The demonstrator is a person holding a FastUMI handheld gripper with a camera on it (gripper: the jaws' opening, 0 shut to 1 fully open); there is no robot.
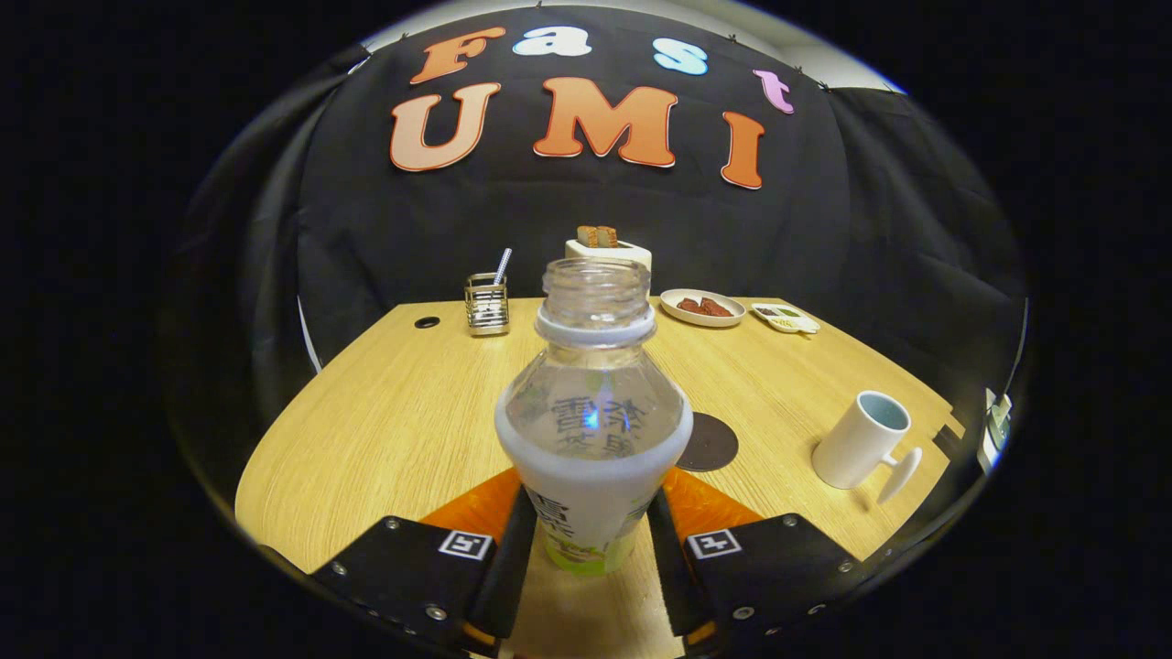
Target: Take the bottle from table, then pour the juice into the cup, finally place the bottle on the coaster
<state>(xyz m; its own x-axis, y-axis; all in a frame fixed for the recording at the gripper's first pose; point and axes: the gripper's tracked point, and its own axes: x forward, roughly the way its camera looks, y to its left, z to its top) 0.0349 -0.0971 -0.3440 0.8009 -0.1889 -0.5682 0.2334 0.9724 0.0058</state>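
Observation:
A clear, uncapped plastic bottle with a white label stands upright between my fingers, and my gripper is shut on its lower body, both pads pressing its sides. Whether its base touches the wooden table I cannot tell. A dark round coaster lies on the table just behind the bottle, to its right. A white cup with a handle and a pale blue inside stands farther right, beyond my right finger, near the table's edge.
Along the far edge of the table stand a wire holder with a straw, a white box with brown pieces, a plate of reddish food and a small white tray. A cable hole marks the far left corner.

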